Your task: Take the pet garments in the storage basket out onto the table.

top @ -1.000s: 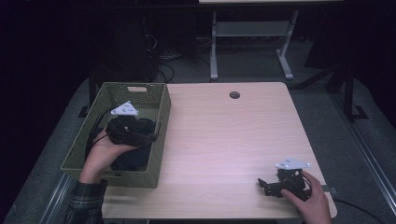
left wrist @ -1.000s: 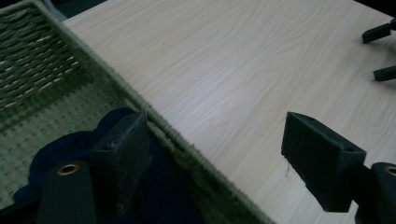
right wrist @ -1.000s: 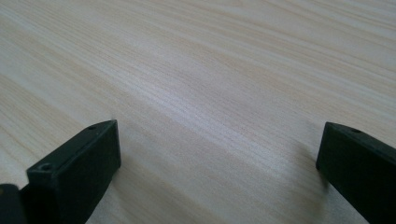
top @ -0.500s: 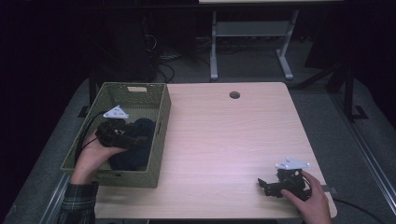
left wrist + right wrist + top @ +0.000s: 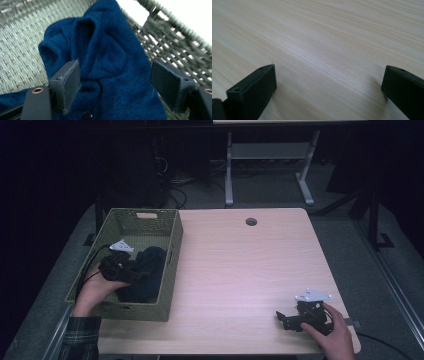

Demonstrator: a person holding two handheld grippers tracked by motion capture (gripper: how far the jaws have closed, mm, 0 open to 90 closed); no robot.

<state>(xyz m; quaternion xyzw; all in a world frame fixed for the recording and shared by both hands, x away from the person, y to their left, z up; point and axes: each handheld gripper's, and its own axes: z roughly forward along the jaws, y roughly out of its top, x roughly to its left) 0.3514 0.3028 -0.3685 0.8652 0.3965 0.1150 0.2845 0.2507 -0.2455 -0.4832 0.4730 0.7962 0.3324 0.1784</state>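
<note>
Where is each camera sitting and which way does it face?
High view: above the table's near side, facing forward and down; both hands with tongs.
Left gripper view: on the left tongs, inside the basket, facing the blue cloth; open jaws.
Right gripper view: on the right tongs, low over bare tabletop; open jaws.
Shared: basket and cloth, high and left views.

Plaid sleeve (image 5: 80,340); black claws with grey three-cornered plates.

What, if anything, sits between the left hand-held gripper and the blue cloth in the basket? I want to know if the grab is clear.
Nothing visible does. The left hand-held gripper is inside the woven basket, its jaws open either side of a fold of the blue cloth, with no other object between.
</note>
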